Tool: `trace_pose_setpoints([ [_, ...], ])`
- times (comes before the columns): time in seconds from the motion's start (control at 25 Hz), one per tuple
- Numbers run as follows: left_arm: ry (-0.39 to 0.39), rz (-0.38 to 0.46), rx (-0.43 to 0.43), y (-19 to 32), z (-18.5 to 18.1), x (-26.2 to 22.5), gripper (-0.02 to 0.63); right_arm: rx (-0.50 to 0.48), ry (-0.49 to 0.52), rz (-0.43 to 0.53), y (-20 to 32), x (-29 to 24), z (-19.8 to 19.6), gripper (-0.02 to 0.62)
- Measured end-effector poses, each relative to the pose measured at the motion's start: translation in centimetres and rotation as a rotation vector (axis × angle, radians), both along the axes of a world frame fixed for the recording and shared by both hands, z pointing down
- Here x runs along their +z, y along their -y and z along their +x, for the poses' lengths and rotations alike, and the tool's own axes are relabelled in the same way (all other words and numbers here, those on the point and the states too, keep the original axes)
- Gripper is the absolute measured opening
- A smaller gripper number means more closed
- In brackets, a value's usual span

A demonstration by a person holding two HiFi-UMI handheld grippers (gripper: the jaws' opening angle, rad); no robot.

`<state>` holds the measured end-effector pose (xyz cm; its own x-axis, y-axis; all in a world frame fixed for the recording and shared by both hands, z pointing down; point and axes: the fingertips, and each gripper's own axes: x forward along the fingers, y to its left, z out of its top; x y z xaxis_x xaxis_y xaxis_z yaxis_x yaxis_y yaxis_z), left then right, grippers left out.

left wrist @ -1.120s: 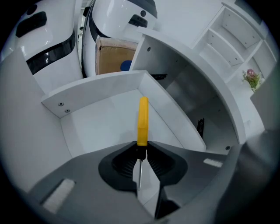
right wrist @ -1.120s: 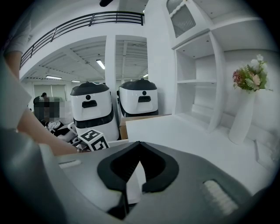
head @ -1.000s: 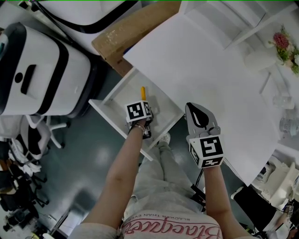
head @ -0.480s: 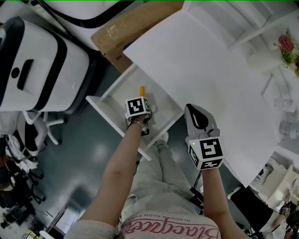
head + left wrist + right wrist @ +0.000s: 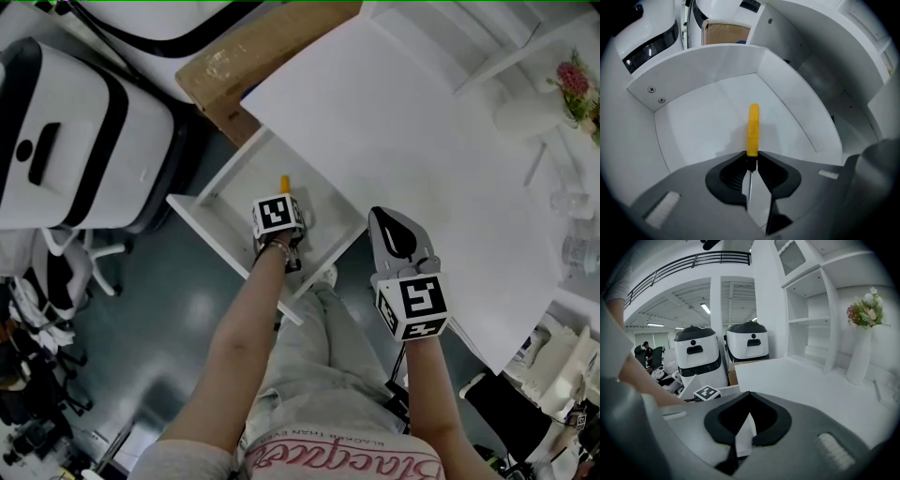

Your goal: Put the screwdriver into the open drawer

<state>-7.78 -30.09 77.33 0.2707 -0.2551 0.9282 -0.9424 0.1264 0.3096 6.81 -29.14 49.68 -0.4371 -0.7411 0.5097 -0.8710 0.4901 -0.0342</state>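
Holds the left tool (image 5: 751,161) steeply down inside the open drawer (image 5: 708,65), just left of centre in the head view, below the lower-left edge of the white tabletop (image 5: 394,122). Clamps the screwdriver (image 5: 753,129) at the dark collar under its yellow handle, with the handle pointing away toward the drawer's far corner and the thin metal shaft running back between the jaws. Carries the screwdriver low over the white drawer floor; cannot tell any touch between the two. Holds the right tool (image 5: 382,217) just right of the drawer at the tabletop's lower edge, clenched tip to tip on nothing. Shows a cardboard box (image 5: 272,47) at the top of the head view, beside the tabletop's upper-left edge. Shows, in the right gripper view, two white machines (image 5: 696,357) at left of centre and a vase of flowers (image 5: 862,333) at the right.
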Motion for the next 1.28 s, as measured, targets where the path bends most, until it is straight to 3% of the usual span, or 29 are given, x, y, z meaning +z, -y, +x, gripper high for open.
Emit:
trace_pose_setpoints([
  [0.2,-0.012,0.021,0.009,0.3,0.6,0.2,0.092,0.008,0.006,-0.002,-0.4,0.1,0.3,0.002],
  [0.6,-0.004,-0.016,-0.037,0.0,-0.1,0.2,0.098,0.030,0.027,-0.004,-1.0,0.3,0.8,0.002],
  [0.88,-0.028,-0.037,-0.043,-0.4,0.5,-0.1,0.180,0.034,0.037,-0.016,-1.5,0.2,1.0,0.002],
  [1.28,-0.027,-0.028,-0.041,-0.8,0.3,-1.8,0.190,0.032,0.060,-0.016,-1.8,-1.1,0.7,0.002],
])
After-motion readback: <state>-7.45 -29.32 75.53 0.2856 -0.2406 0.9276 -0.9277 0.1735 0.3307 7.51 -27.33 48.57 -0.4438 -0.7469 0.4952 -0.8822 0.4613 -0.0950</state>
